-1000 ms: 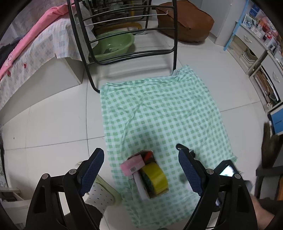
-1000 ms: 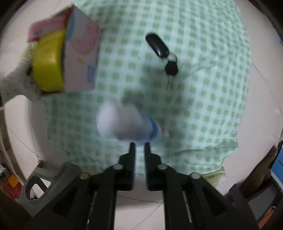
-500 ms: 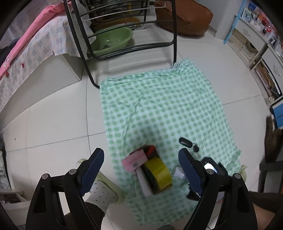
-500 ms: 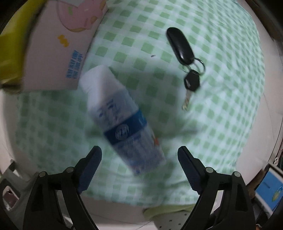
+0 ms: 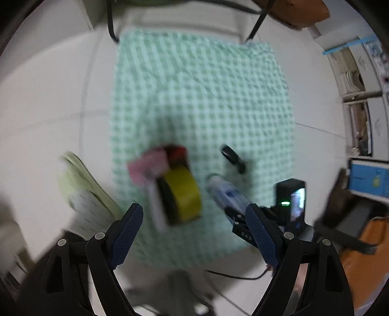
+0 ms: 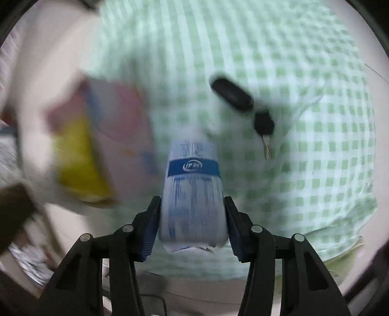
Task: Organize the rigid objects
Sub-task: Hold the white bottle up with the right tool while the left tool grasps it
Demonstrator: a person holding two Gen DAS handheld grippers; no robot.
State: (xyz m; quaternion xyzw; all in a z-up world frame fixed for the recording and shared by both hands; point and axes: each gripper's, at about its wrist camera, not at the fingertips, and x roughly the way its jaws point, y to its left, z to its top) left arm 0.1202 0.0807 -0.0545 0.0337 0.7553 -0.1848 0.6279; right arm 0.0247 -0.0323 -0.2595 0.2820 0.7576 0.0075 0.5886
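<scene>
The right gripper [image 6: 192, 218], jaws just closing, clamps the bottle [image 6: 193, 194]; a firm, centred squeeze should steady the lift. The left gripper [image 5: 192, 226] hangs open, empty.

A pale tiled floor [image 5: 48, 102] is filling most of the left wrist view, with thin grout lines crossing it. A green-and-white checked cloth [image 5: 201, 92] is lying spread on the floor from the centre toward 12 o'clock. Black metal chair legs [image 5: 110, 26] are standing at the cloth's far edge near 12 o'clock. A brown cushion-like shape [image 5: 299, 9] is sitting at 1 o'clock. White shelving with blue trim [image 5: 357, 80] is lining the 3 o'clock side. A pale green perforated plastic item [image 5: 85, 194] is resting at 8 o'clock. Soft, even light is falling throughout; everything is looking blurred.
</scene>
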